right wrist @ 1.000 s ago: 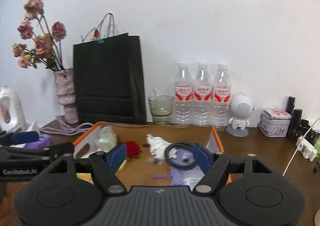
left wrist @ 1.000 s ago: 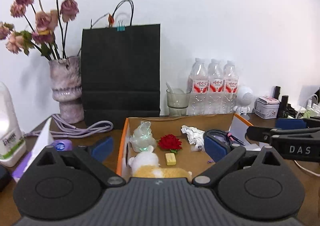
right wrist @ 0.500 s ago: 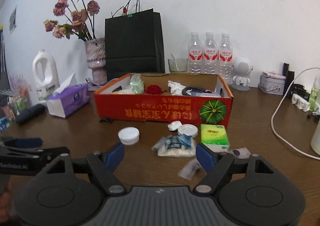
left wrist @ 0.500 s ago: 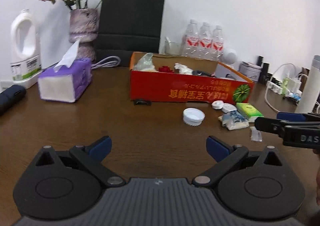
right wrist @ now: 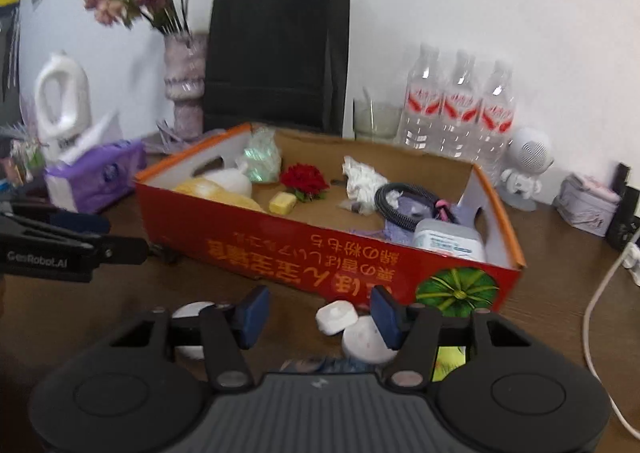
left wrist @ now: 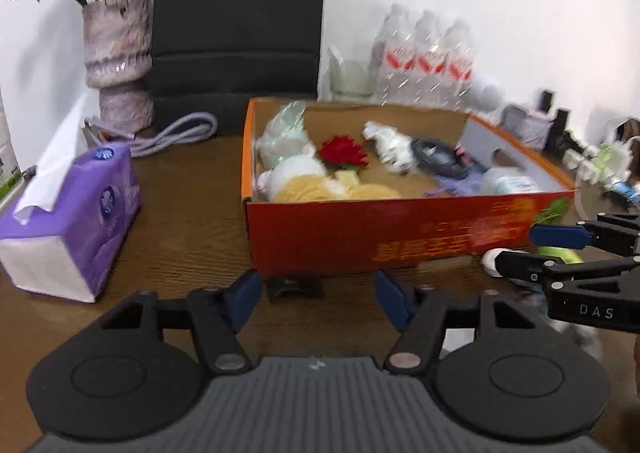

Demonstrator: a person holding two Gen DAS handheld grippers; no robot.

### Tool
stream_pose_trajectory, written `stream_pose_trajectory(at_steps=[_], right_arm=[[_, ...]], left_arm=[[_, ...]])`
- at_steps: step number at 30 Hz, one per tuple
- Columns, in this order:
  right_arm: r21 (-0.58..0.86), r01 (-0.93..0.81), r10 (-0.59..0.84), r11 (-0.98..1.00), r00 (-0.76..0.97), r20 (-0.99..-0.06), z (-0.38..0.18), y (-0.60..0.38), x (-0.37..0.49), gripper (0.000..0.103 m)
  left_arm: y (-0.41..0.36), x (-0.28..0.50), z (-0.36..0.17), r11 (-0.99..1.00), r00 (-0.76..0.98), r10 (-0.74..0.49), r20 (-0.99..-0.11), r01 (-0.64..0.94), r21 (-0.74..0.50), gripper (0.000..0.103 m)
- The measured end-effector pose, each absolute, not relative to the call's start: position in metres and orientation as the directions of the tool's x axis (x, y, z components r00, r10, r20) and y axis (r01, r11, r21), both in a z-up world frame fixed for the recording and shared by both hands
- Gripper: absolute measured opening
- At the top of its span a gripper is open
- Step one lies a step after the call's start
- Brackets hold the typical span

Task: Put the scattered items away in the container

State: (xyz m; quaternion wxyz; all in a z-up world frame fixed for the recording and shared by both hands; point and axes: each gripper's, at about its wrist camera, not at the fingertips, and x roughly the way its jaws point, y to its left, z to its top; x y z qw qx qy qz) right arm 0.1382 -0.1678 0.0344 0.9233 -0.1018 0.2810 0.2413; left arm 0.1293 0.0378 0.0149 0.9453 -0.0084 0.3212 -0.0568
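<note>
1. Black and blue-padded, the left gripper (left wrist: 316,299) hovers low over the wooden table (left wrist: 180,237). Its jaws have just been closing and stand half apart, empty, with a small dark clip (left wrist: 294,287) lying beyond them against the box.
2. Likewise the right gripper (right wrist: 316,311) has just been narrowing; nothing is pinched yet.
3. Just past its pads lie a white square case (right wrist: 337,317) and a round white lid (right wrist: 366,341), touching each other; a second white lid (right wrist: 192,311) sits left. These look light, hard and smooth, likely slippery; squeezing across opposite edges seems safest.
4. Beyond stands the red cardboard box (right wrist: 320,253), open-topped, already holding a red flower (right wrist: 304,179), crumpled tissue (right wrist: 362,179) and a coiled cable (right wrist: 400,201).
</note>
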Motion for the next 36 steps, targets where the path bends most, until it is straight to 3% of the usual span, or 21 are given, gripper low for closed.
stream_pose_trajectory(at_steps=[2,3,7,9,15,24,30,36], right_arm=[[-0.059,-0.501,0.374,0.863,0.714,-0.592,0.025,-0.161,0.15,0.039],[-0.065,-0.5,0.365,0.864,0.709,-0.603,0.021,-0.158,0.154,0.038],[-0.095,-0.501,0.346,0.86,0.709,-0.615,0.01,-0.152,0.16,0.026],[-0.098,-0.508,0.351,0.856,0.708,-0.613,0.007,-0.151,0.159,0.026],[-0.051,-0.528,0.404,0.848,0.705,-0.583,0.01,-0.154,0.149,0.026],[0.01,-0.523,0.451,0.852,0.724,-0.522,0.024,-0.161,0.136,0.026],[-0.008,-0.514,0.449,0.858,0.758,-0.474,0.043,-0.166,0.109,0.026],[0.056,-0.498,0.478,0.865,0.787,-0.391,0.064,-0.188,0.051,0.026]], left_arm=[[0.038,0.137,0.009,0.992,0.779,-0.124,-0.615,0.11,-0.062,0.064],[0.039,0.14,0.006,0.992,0.777,-0.122,-0.618,0.103,-0.066,0.064],[0.045,0.149,-0.006,0.992,0.765,-0.121,-0.633,0.075,-0.1,0.05],[0.045,0.15,-0.007,0.993,0.773,-0.114,-0.625,0.073,-0.091,0.049],[0.041,0.153,-0.01,0.992,0.778,-0.125,-0.615,0.097,-0.079,0.02],[0.028,0.132,-0.004,0.985,0.788,-0.157,-0.595,0.171,-0.033,0.01],[0.025,0.085,0.017,0.984,0.832,-0.157,-0.532,0.178,-0.012,0.01],[0.029,0.008,0.039,0.985,0.88,-0.17,-0.445,0.131,-0.116,0.009]])
